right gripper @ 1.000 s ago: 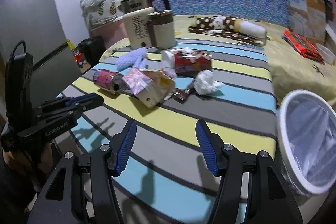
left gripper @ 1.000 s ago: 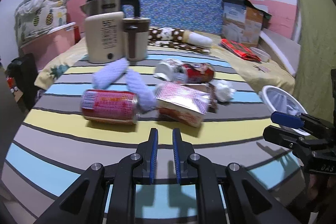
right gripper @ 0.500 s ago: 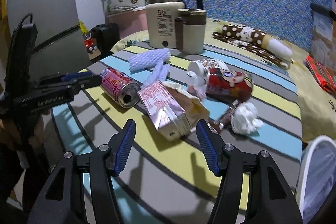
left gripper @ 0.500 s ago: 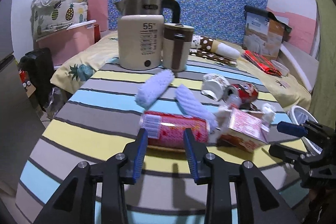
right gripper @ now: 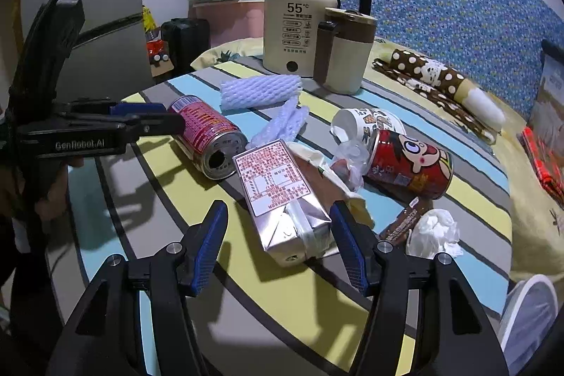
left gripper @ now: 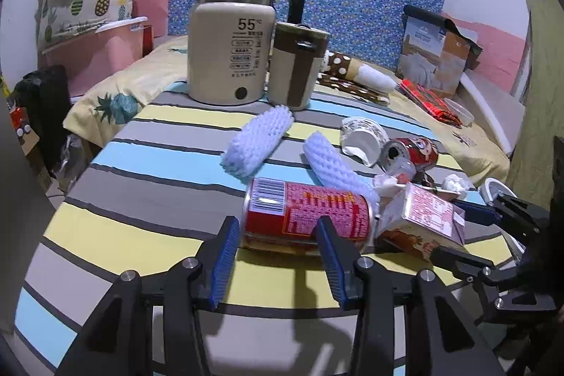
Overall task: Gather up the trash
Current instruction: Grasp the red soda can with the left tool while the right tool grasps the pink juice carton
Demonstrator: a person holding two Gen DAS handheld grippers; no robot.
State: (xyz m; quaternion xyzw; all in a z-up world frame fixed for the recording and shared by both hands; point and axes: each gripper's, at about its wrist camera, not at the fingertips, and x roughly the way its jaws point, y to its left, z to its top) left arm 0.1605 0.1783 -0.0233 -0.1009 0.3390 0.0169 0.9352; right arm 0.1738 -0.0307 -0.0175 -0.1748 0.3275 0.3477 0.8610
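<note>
- The trash lies in a loose heap on the striped tablecloth [right gripper: 246, 288]; nothing looks collected yet, so the whole job seems left; the white-rimmed bin [right gripper: 528, 305] sits at the table's right edge, its inside hidden.
- Left gripper [left gripper: 276, 247]: jaws opening, blue ribbed pads apart, the red drink can [left gripper: 306, 214] lying on its side just ahead between them, not gripped; smooth metal cylinder, printed label.
- Right gripper [right gripper: 278, 235]: fingers wide apart, not pressing, around the end of the drink carton [right gripper: 282, 199]; foil-grey, boxy, folded seams.
- Beyond: a second, cartoon-printed can [right gripper: 409, 164], a crumpled tissue [right gripper: 435, 231], two knobbly foam fruit sleeves [right gripper: 261, 90], a torn paper cup [right gripper: 366, 124].
- Behind: a cream kettle [right gripper: 299, 34]; not trash, I judge.
</note>
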